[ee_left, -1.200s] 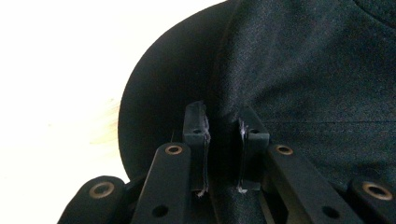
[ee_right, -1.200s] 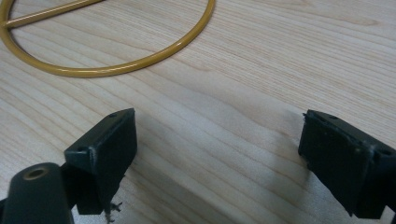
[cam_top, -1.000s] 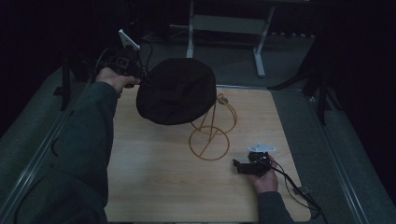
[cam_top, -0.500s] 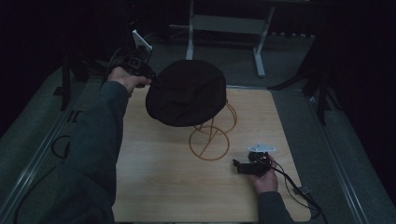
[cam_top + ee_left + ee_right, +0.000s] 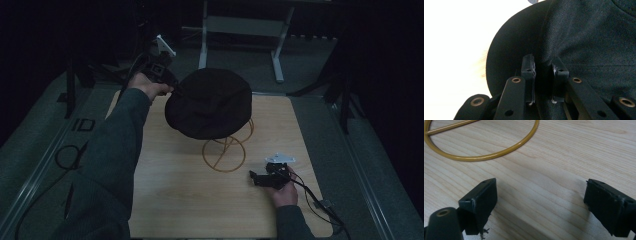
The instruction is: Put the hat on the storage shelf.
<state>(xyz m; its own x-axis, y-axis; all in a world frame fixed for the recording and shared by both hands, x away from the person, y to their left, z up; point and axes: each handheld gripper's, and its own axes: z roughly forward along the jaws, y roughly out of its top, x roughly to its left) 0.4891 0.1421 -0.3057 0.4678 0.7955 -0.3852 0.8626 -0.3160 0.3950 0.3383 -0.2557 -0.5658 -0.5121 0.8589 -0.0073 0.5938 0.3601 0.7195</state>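
A black brimmed hat (image 5: 210,102) hangs over the top of a gold wire stand (image 5: 224,152) in the middle of the wooden table (image 5: 170,200). My left gripper (image 5: 174,91) grips the hat's left brim. In the left gripper view the dark fabric of the hat (image 5: 586,37) is pinched between the jaws of my left gripper (image 5: 543,65), which have just been opening a little. My right gripper (image 5: 255,179) rests low at the table's front right, jaws pointing left. In the right gripper view the right gripper (image 5: 541,195) stands open over bare wood, near the stand's base ring (image 5: 499,153).
A cable (image 5: 312,200) trails from the right gripper to the table's front right corner. Grey floor surrounds the table, with a metal frame (image 5: 240,30) behind it and a dark stand (image 5: 345,95) at the right.
The left hand has carried the hat to the right, so that it now sits above the wire stand. The right hand and its gripper have stayed put.
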